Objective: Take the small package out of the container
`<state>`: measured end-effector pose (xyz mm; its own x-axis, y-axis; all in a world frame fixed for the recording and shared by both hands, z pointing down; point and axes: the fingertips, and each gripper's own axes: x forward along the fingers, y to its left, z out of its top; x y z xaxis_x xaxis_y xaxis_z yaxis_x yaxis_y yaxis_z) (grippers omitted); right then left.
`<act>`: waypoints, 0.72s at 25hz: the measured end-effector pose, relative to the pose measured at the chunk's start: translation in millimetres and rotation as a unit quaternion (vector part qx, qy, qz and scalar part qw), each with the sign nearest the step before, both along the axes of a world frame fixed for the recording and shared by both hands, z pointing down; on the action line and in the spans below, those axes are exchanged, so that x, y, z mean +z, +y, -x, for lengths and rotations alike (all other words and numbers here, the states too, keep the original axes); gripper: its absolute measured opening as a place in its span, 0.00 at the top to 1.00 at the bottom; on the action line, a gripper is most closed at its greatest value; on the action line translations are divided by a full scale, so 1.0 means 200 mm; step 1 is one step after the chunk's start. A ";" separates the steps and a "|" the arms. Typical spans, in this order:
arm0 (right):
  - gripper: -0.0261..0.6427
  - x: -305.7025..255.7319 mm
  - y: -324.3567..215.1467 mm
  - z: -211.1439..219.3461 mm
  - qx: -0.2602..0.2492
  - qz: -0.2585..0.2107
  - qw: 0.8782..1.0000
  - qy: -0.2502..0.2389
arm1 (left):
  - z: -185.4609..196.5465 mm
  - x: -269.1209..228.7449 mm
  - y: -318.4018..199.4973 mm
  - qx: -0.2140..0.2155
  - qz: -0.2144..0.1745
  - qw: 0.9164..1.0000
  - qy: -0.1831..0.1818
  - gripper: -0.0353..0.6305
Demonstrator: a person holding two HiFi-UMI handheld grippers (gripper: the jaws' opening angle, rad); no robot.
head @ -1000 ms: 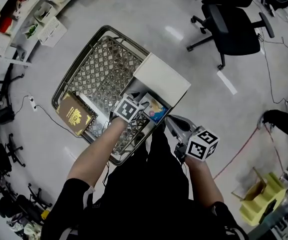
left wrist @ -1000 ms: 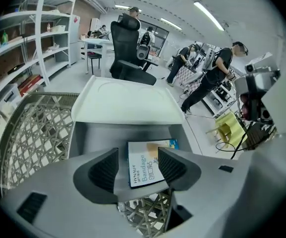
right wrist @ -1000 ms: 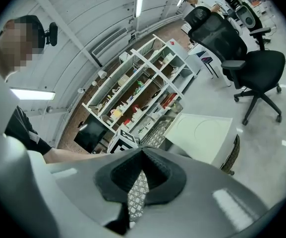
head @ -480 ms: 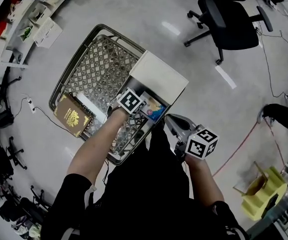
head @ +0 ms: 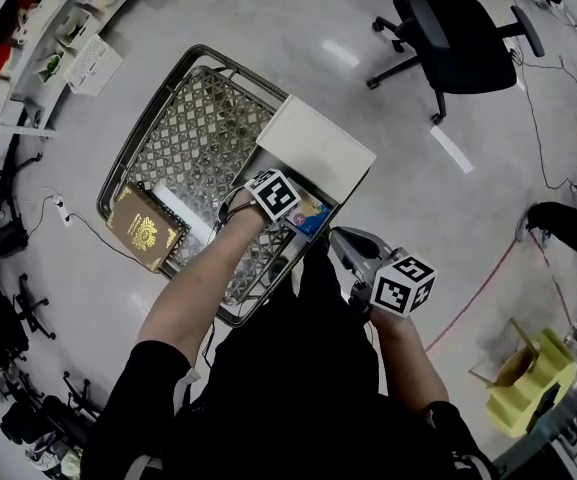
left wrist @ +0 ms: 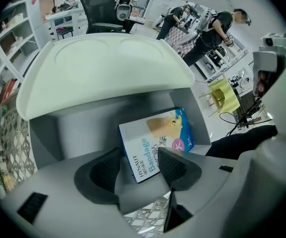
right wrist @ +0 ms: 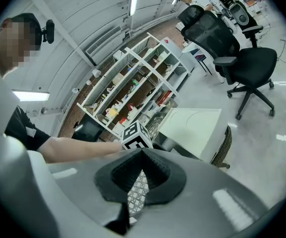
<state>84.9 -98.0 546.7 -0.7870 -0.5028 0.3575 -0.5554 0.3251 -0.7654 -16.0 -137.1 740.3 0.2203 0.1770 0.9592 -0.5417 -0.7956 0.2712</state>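
The small package (left wrist: 155,142) is a blue and white bandage box. It lies tilted inside a grey container (left wrist: 83,125) whose white lid (left wrist: 103,66) stands raised over it. My left gripper (left wrist: 140,171) is open, and the box's near corner sits between its dark pads. In the head view the left gripper (head: 290,208) reaches into the container at the cart's near right corner, and the box (head: 313,218) shows just past its marker cube. My right gripper (head: 351,250) is shut on nothing, held close to my body, right of the cart.
The container rides in a wire shopping cart (head: 193,133), which also carries a brown box with a gold emblem (head: 146,228). A black office chair (head: 458,33) stands at the far right. Shelves (head: 28,28) line the left. A red cable (head: 478,293) crosses the floor.
My left gripper has pushed forward and to the right, deeper into the container toward the bandage box. The right gripper has stayed where it was.
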 end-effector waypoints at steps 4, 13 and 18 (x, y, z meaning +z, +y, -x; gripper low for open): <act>0.94 0.01 0.02 -0.01 0.003 0.002 1.000 0.000 | -0.01 0.00 -0.01 0.000 0.008 1.000 0.006 0.59; 0.94 0.02 0.07 -0.07 0.012 0.005 1.000 0.004 | -0.06 0.01 -0.04 -0.006 -0.002 1.000 0.024 0.59; 0.94 0.03 0.09 -0.06 0.010 0.009 1.000 0.005 | -0.08 -0.03 -0.07 -0.056 -0.019 0.997 0.050 0.59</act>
<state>96.6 -80.2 552.6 -0.7735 -0.5120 0.3736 -0.5686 0.3002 -0.7659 -0.2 -151.4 734.7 0.3309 0.1104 0.9372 -0.5989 -0.7429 0.2990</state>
